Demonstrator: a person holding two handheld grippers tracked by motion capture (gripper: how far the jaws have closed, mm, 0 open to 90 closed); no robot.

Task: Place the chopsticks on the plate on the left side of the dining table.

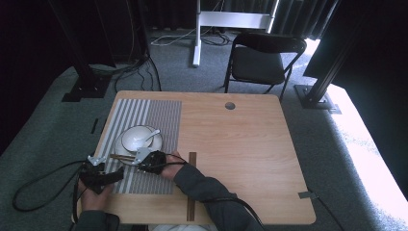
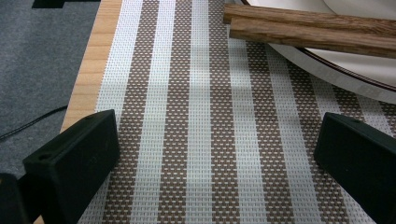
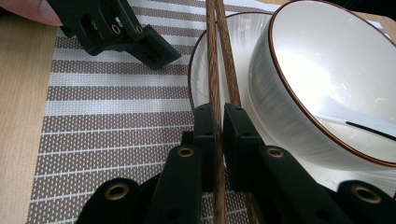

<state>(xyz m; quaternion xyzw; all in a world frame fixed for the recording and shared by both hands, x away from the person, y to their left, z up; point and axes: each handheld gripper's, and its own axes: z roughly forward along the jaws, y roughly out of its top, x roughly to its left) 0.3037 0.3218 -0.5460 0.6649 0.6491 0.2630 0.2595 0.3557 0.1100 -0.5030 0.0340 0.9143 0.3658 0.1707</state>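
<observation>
Meanwhile, the right tongs [image 3: 218, 122] are clenching a pair of wooden chopsticks [image 3: 215, 56] that are lying across the rim of the plate [image 3: 198, 79] beneath the white bowl [image 3: 299, 79], while the left tongs [image 2: 217, 154] are hovering released over the striped placemat [image 2: 196, 140] on the table [image 1: 240, 144].

The chopsticks' [image 3: 215, 56] far ends and the bowl's [image 3: 336, 70] right side are cut off.
</observation>
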